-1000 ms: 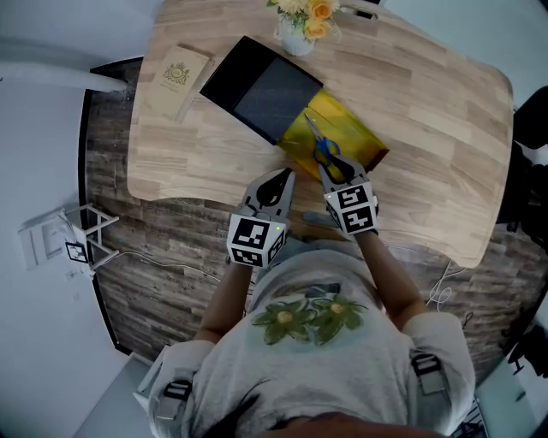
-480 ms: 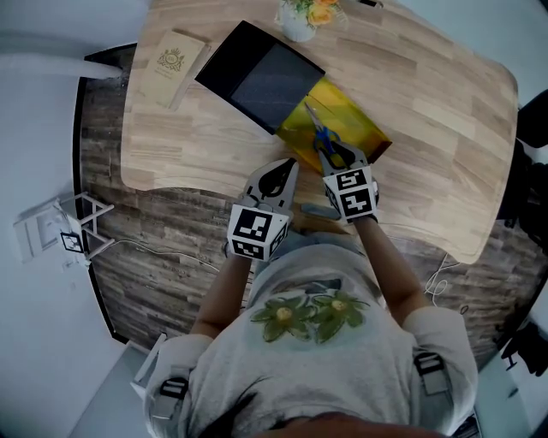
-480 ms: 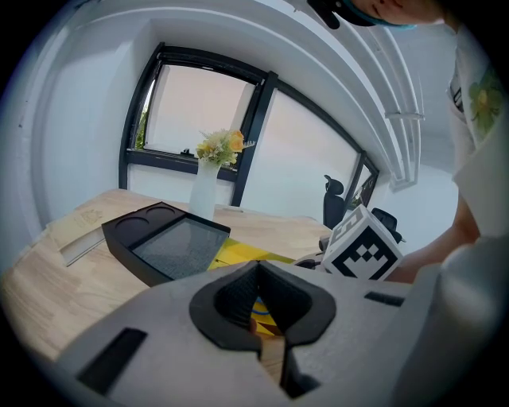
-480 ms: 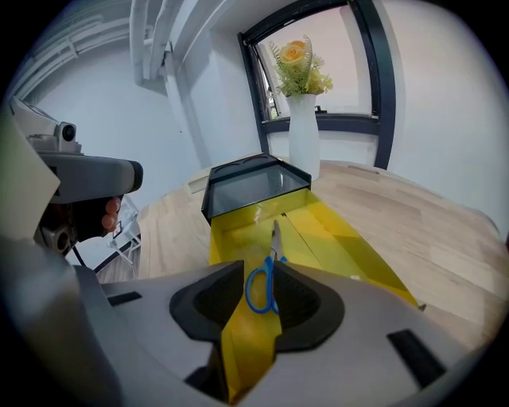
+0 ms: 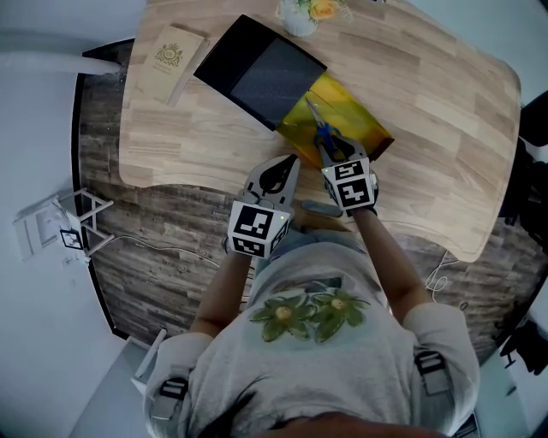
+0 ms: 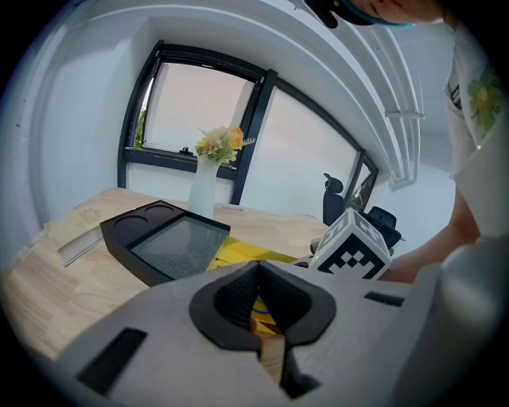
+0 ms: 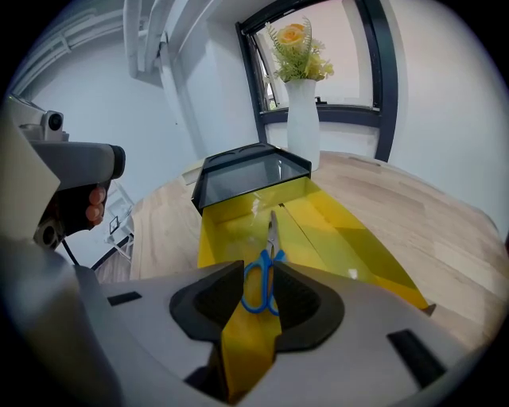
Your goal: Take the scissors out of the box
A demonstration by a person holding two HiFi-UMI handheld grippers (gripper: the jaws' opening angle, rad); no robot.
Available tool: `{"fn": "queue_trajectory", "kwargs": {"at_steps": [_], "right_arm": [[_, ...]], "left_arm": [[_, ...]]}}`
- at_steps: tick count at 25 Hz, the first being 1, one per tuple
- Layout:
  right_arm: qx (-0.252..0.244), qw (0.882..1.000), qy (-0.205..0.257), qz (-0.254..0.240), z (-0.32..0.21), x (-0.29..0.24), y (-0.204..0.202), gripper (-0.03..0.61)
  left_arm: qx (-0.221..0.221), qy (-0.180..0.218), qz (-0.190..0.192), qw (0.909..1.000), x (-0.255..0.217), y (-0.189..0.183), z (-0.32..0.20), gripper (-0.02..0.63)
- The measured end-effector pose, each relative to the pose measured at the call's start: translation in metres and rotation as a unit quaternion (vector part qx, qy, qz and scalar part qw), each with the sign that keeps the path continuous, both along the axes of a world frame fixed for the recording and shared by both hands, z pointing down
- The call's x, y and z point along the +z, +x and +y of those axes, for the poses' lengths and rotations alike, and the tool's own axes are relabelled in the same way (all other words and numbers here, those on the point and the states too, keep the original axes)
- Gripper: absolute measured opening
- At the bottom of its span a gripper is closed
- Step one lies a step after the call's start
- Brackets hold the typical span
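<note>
The scissors (image 5: pixel 324 137), blue-handled, lie inside the open yellow box (image 5: pixel 370 130) on the wooden table. In the right gripper view the scissors (image 7: pixel 270 234) point away along the box floor (image 7: pixel 342 230), and their blue handles sit between the tips of my right gripper (image 7: pixel 259 288). Its jaws stand a little apart over the near box wall. In the head view the right gripper (image 5: pixel 332 159) is at the box's near end. My left gripper (image 5: pixel 288 164) hovers just left of the box, over the table's front edge. The left gripper (image 6: pixel 259 266) is shut and holds nothing.
A black tray-like lid (image 5: pixel 257 73) lies against the box's far left end. Beyond it stands a white vase with flowers (image 5: pixel 300 17), and a tan booklet (image 5: pixel 167 56) lies at the far left. The table's front edge (image 5: pixel 197 184) runs just under the grippers.
The right gripper has edged slightly forward to the scissors' handles. The left gripper has stayed beside the box. The scissors have not moved.
</note>
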State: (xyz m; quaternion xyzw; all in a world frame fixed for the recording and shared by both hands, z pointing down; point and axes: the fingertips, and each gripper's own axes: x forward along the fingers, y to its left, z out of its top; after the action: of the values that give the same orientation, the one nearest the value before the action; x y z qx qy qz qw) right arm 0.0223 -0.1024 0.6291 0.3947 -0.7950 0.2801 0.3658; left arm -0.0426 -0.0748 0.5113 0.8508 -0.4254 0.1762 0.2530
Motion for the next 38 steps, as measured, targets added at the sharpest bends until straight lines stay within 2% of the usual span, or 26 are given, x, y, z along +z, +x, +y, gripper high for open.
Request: {"fn": "queue_trajectory", "kwargs": {"at_steps": [9, 21, 32, 38], "right_arm": [[0.009, 1.000, -0.007, 0.029, -0.007, 0.013, 0.004, 0.092], [-0.011, 0.998, -0.025, 0.058, -0.013, 0.031, 0.002, 0.092], [-0.020, 0.996, -0.022, 0.080, -0.014, 0.037, 0.002, 0.101], [-0.028, 0.997, -0.030, 0.072, -0.016, 0.038, 0.003, 0.094]], "left_arm": [[-0.004, 0.001, -0.003, 1.0000, 0.002, -0.003, -0.004, 0.006], [-0.003, 0.000, -0.007, 1.0000, 0.004, -0.001, -0.006, 0.006], [-0.006, 0.000, -0.006, 1.0000, 0.002, 0.002, -0.010, 0.007], [-0.004, 0.004, -0.006, 1.0000, 0.000, 0.005, -0.013, 0.006]]}}
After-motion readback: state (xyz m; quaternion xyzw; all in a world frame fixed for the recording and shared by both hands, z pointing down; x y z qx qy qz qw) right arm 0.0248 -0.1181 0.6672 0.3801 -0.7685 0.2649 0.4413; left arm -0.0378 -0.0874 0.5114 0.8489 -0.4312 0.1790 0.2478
